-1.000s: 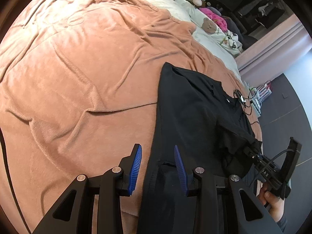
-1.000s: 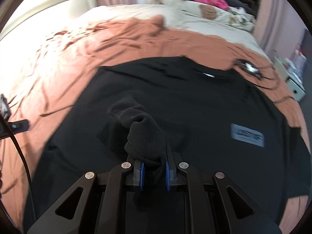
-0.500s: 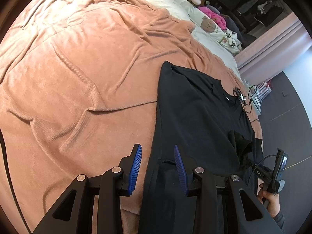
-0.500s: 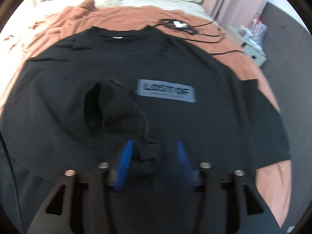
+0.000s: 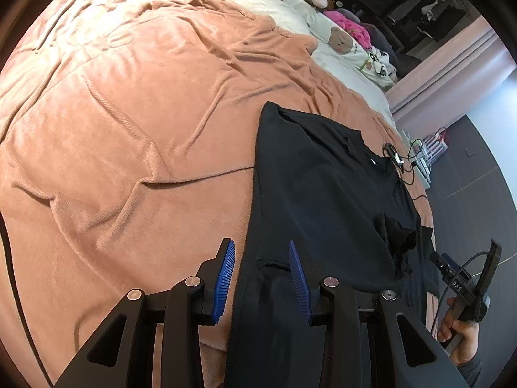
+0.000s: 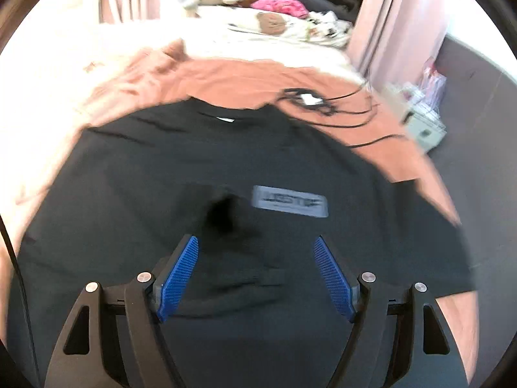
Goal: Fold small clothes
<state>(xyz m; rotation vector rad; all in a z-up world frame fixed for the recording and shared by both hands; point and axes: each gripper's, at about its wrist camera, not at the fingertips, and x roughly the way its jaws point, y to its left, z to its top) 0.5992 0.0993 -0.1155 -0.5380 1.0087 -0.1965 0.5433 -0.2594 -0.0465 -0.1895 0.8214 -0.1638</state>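
Black T-shirt [image 6: 245,161] laid flat on orange blanket [image 5: 122,123]. Left gripper [image 5: 261,276] held low over shirt's side edge, jaws parted, nothing gripped. Right gripper [image 6: 255,271] raised above shirt's front, jaws spread wide, nothing held.

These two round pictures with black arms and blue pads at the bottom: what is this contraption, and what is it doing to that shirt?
There is no robot here. A person holds a hand-held tool in each hand, and each carries a wide-angle camera looking out along its two fingers. One picture comes from the left tool, the other from the right tool. In the left view you can also see the person's hand gripping the right one. A black T-shirt with a grey chest label lies spread on an orange blanket on a bed. Both tools are open and hold nothing. A sleeve lies bunched on the shirt.
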